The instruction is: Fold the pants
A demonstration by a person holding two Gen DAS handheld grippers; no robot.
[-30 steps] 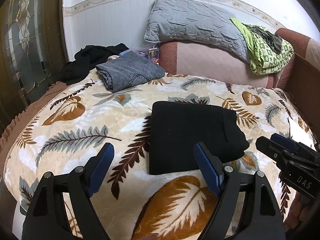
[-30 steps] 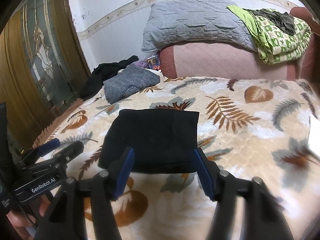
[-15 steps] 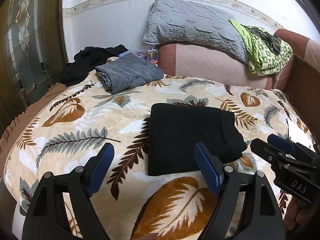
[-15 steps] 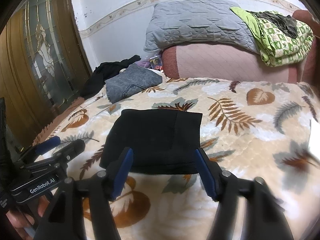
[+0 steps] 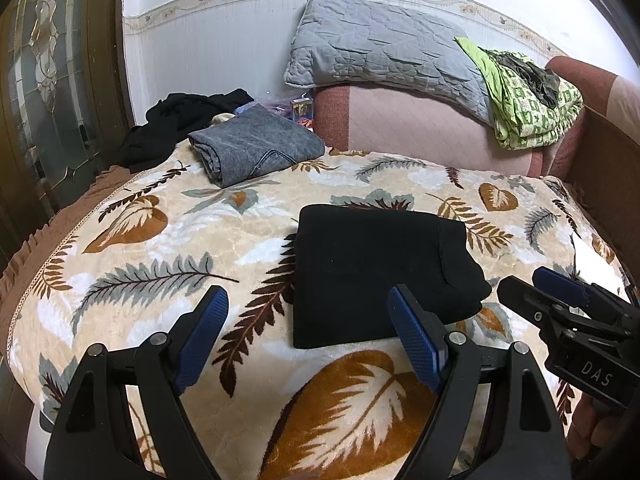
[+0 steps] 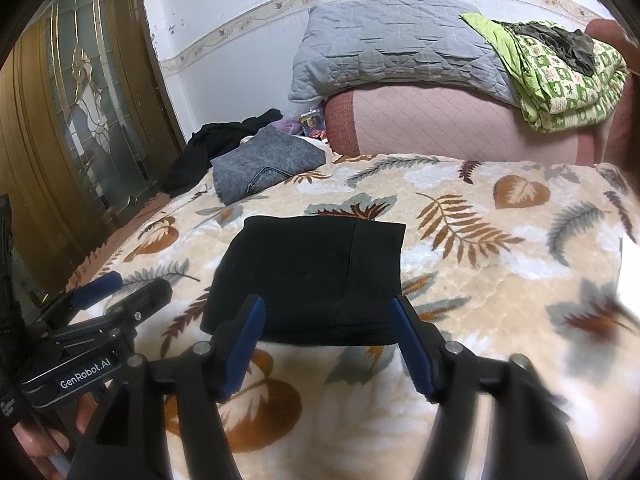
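Note:
Black pants [image 5: 376,272] [image 6: 316,272] lie folded into a flat rectangle on the leaf-patterned blanket [image 5: 180,248] [image 6: 480,264]. My left gripper [image 5: 308,332] hovers open over the blanket near the pants' front left corner, nothing between its blue pads. My right gripper [image 6: 328,340] hovers open just in front of the pants' near edge, its pads apart and clear of the cloth. Each gripper also shows in the other's view: the right gripper [image 5: 560,300] at right, the left gripper [image 6: 116,292] at lower left.
Folded grey jeans [image 5: 256,148] [image 6: 264,164] and a heap of black clothes [image 5: 180,120] [image 6: 224,140] lie at the far left. A grey pillow [image 5: 384,56] and green patterned bedding [image 5: 532,104] rest on the pink bolster [image 5: 420,132]. A wooden glass door [image 6: 80,120] stands left.
Both views have shifted slightly; the pants and other clothes lie as before. Both grippers stay open and off the cloth.

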